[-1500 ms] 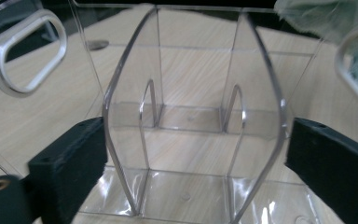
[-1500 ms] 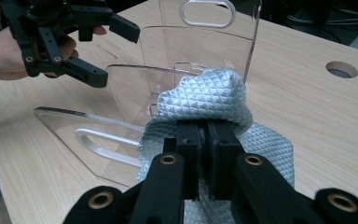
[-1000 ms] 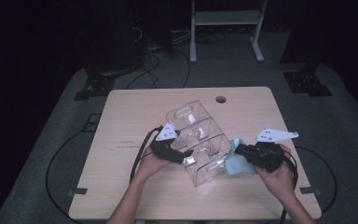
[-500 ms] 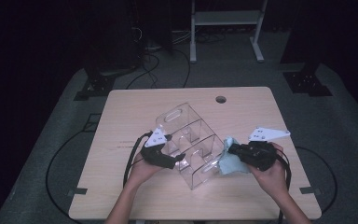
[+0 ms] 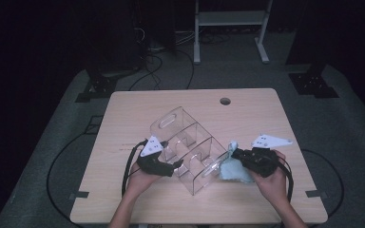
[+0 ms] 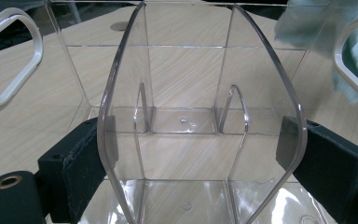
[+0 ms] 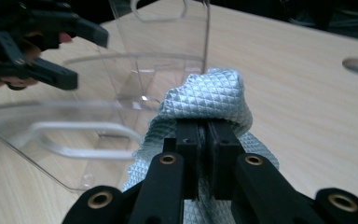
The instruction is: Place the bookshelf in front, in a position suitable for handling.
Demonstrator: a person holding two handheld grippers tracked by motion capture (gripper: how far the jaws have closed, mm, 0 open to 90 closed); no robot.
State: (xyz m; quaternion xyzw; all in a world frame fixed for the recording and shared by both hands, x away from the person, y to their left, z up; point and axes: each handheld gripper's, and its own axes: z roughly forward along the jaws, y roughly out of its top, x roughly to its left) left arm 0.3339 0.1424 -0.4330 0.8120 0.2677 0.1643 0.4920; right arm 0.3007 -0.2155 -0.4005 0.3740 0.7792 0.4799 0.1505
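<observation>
A clear plastic organizer (image 5: 185,142) with dividers and cut-out handles stands in the middle of the wooden table (image 5: 133,114). My left gripper (image 5: 177,166) is at its near left side. In the left gripper view the two jaws (image 6: 196,168) sit wide apart, pressed against both sides of a curved clear wall (image 6: 191,93). My right gripper (image 5: 235,154) is shut on a pale blue quilted cloth (image 5: 233,171), which lies against the organizer's right end. In the right gripper view the cloth (image 7: 205,98) bulges over the closed jaws (image 7: 204,135), and the left gripper (image 7: 81,56) is beyond the organizer (image 7: 121,93).
A round cable hole (image 5: 225,101) sits near the table's far edge. Black cables trail from both grippers across the table and onto the grey floor. A white metal stand (image 5: 228,19) is on the floor behind the table.
Both grippers have shifted a little to the left. The organizer has moved slightly left and nearer with the left gripper, and the cloth has come closer against its right end.
</observation>
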